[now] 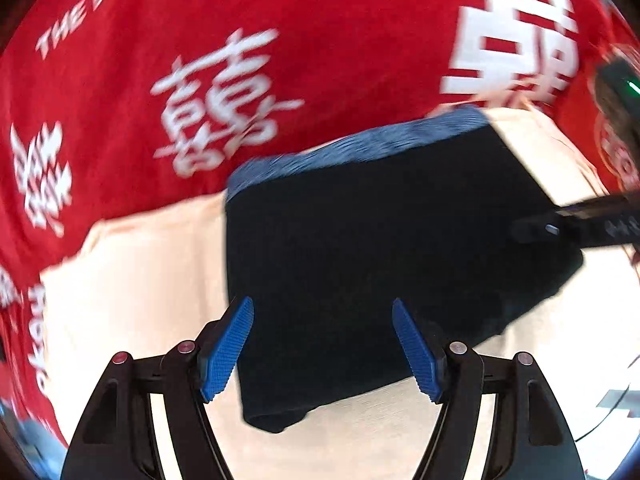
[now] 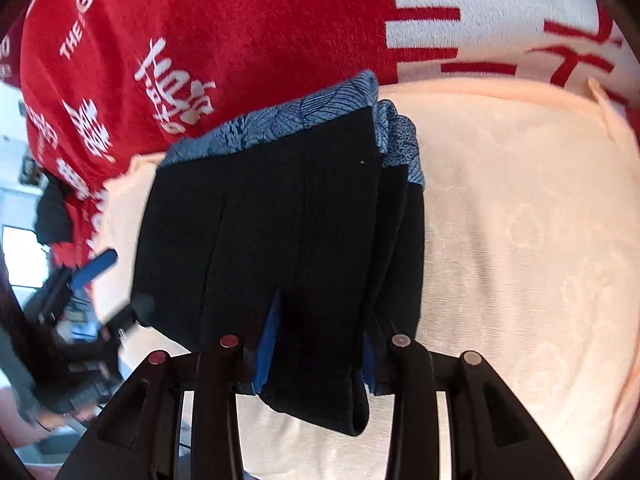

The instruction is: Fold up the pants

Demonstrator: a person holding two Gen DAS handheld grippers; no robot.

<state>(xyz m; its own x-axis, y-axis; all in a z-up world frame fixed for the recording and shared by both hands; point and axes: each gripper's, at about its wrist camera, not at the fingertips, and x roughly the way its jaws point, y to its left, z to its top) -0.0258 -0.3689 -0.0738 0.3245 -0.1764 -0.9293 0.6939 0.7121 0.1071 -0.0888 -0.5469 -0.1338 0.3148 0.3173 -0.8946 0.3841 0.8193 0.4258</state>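
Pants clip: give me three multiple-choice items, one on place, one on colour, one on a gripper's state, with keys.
1. What do the folded pants lie on?
A. a pale peach towel
B. a bare wooden floor
C. a green plastic tray

2. What colour is the patterned band along the far edge of the pants?
A. yellow
B. blue
C. orange

3. How does the left gripper stand?
A. shut on the pants
B. shut on the red blanket
C. open, nothing pressed between its pads

Key:
1 A: the peach towel shows all around the dark fabric, over the red blanket.
2 B: blue leaf print lines that edge.
3 C: in the left wrist view its blue pads stand well apart above the cloth.
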